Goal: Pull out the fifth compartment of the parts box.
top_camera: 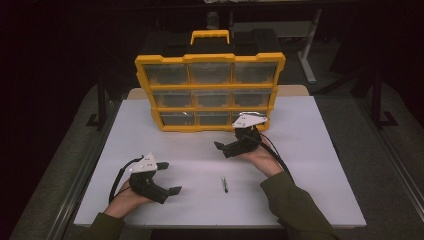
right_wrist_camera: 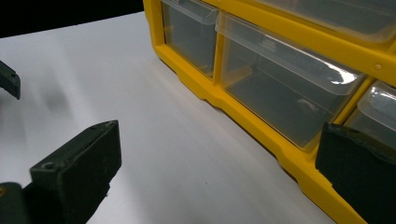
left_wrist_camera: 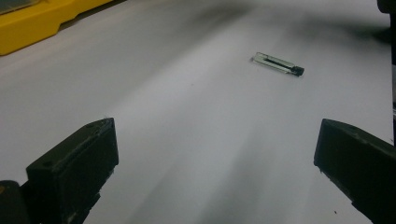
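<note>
A yellow organiser case (top_camera: 210, 90) with clear drawers and a yellow handle stands upright at the back middle of the white table (top_camera: 310, 165). A slim clear tube with a black end (top_camera: 225, 184) lies on the table near the front. My left gripper (top_camera: 170, 177) rests open at the front left, pointing right toward the tube (left_wrist_camera: 278, 64), which lies well ahead of its jaws. My right gripper (top_camera: 229, 139) is open just in front of the case's bottom right drawers. Its view shows the bottom row of drawers (right_wrist_camera: 280, 93) close by, with nothing between the jaws.
The table's front edge runs just behind both forearms. Dark floor and table legs surround the table. Bare white surface lies left and right of the case. A black tip of the other gripper (right_wrist_camera: 9, 81) peeks in at the left of the right gripper view.
</note>
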`<state>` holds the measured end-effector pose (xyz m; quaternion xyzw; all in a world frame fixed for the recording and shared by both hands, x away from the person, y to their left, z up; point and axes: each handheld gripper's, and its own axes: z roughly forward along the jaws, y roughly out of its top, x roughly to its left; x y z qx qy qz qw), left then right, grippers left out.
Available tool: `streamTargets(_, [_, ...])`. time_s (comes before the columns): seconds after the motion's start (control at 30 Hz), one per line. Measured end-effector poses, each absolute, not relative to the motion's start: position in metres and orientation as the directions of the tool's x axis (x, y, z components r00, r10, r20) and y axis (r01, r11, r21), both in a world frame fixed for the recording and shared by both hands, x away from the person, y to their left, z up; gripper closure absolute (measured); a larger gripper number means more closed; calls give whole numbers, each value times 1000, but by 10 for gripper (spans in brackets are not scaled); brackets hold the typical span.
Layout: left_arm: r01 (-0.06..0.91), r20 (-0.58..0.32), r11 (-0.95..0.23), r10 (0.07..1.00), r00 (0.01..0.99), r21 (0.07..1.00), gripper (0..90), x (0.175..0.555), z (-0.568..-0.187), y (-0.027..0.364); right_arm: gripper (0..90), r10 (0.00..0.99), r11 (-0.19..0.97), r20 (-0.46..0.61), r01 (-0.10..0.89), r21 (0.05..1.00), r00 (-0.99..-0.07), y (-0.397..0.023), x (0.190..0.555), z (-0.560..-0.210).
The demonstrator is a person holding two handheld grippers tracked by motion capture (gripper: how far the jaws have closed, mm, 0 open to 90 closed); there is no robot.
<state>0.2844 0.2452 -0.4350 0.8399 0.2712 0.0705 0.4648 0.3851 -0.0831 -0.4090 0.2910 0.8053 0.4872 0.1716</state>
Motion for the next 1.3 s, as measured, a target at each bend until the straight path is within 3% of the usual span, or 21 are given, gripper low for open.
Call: streamTargets(1.3, [383,-116,-438,523,845,814,0,286,-435,247,0,634,491,-179,213,845,-752,-76,379,-415])
